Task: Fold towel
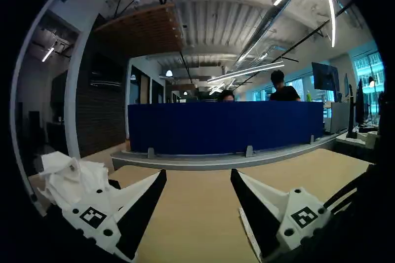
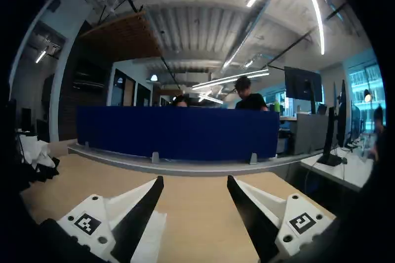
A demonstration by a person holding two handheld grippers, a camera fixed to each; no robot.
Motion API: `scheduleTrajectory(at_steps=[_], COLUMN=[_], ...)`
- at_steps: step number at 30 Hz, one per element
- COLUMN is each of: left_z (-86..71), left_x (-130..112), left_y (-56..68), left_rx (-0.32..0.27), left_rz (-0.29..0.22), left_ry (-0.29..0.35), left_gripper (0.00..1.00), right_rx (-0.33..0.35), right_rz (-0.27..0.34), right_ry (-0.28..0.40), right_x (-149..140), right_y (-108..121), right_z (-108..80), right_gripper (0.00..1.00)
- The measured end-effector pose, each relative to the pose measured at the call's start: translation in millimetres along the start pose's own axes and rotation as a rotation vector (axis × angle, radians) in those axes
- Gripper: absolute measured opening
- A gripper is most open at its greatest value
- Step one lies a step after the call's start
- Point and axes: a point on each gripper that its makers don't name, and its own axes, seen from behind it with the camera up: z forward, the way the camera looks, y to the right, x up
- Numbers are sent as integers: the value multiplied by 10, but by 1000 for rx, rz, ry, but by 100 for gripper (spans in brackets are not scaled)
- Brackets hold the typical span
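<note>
A white towel (image 2: 150, 236) lies flat on the wooden table (image 2: 197, 213), partly under the left finger of my right gripper (image 2: 195, 178). Its edge also shows beside the right finger in the left gripper view, as a white towel strip (image 1: 245, 228). My left gripper (image 1: 197, 171) hovers low over the table, open, with bare wood between its fingers. My right gripper is open too and grips nothing. A crumpled white cloth pile (image 1: 69, 176) sits at the table's left end, behind the left gripper's left finger.
A blue partition (image 1: 222, 127) on a grey rail closes off the table's far side, with two people behind it. The crumpled white pile (image 2: 34, 152) rests on dark items at the far left. Monitors (image 2: 301, 85) and a white desk (image 2: 340, 169) stand to the right.
</note>
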Motion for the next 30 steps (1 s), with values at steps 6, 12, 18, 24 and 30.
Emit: scheduleTrajectory(at_steps=[6, 12, 18, 24, 30], left_z=[-21, -45, -108, -230, -305], left_x=[203, 237, 128, -90, -191], left_y=[210, 480, 814, 1128, 1276], left_rx=[-82, -193, -333, -481, -557], left_rz=[38, 94, 151, 212, 225], left_ry=[-58, -123, -198, -283, -324], left_gripper=[97, 97, 97, 97, 97], right_rx=[31, 124, 256, 387, 435], right_rz=[-7, -35, -92, -155, -166], right_ry=[-37, -106, -199, -301, -350], right_x=[251, 312, 246, 118, 38], right_y=[-63, -220, -451, -678, -758], right_z=[23, 33, -49, -188, -235], right_gripper=[100, 100, 100, 100, 100])
